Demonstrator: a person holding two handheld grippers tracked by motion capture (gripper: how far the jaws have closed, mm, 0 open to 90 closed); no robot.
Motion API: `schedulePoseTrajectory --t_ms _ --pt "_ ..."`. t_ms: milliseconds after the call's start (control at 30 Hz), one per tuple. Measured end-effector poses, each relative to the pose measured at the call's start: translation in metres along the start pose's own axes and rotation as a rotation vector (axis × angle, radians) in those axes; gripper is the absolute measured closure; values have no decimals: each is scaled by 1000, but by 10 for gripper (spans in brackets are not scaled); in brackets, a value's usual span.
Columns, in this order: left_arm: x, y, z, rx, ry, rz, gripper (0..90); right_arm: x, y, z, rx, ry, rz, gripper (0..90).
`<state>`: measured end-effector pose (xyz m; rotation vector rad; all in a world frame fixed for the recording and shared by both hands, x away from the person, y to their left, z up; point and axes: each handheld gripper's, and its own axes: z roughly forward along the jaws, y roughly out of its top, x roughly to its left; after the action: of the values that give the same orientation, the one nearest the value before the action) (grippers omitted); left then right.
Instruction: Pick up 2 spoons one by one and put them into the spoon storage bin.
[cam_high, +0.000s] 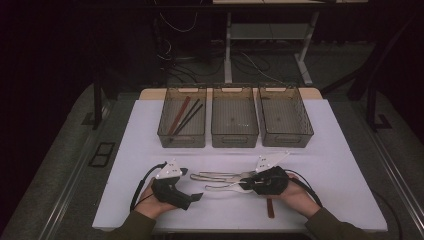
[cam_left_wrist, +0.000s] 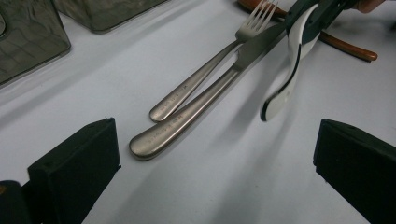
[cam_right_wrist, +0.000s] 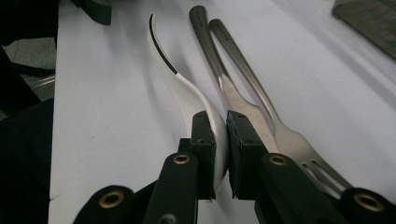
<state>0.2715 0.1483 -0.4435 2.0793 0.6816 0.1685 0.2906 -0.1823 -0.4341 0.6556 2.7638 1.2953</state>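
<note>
Spoon (cam_right_wrist: 196, 100) clamped at bowl end, handle free

Spoon gripped by right gripper (cam_right_wrist: 221, 154), pads pressed on both faces of the white bowl. Long axis runs away from the jaws toward the left gripper (cam_high: 196, 196), roughly parallel to fork (cam_right_wrist: 261, 100) and knife (cam_right_wrist: 217, 65), just beside the knife. Left gripper open, idle, well apart. Open room above; three bins (cam_high: 235, 142) beyond the fork. Lift likely clear.

Brown chopstick (cam_high: 270, 207) half hidden under right hand-held gripper (cam_high: 248, 184); spoon (cam_right_wrist: 196, 100) bowl between jaws
</note>
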Motion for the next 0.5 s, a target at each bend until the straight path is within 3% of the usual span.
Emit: schedulePoseTrajectory --t_ms 500 --pt "0 0 0 0 0 1 0 -19 8 -21 -49 -57 29 817"
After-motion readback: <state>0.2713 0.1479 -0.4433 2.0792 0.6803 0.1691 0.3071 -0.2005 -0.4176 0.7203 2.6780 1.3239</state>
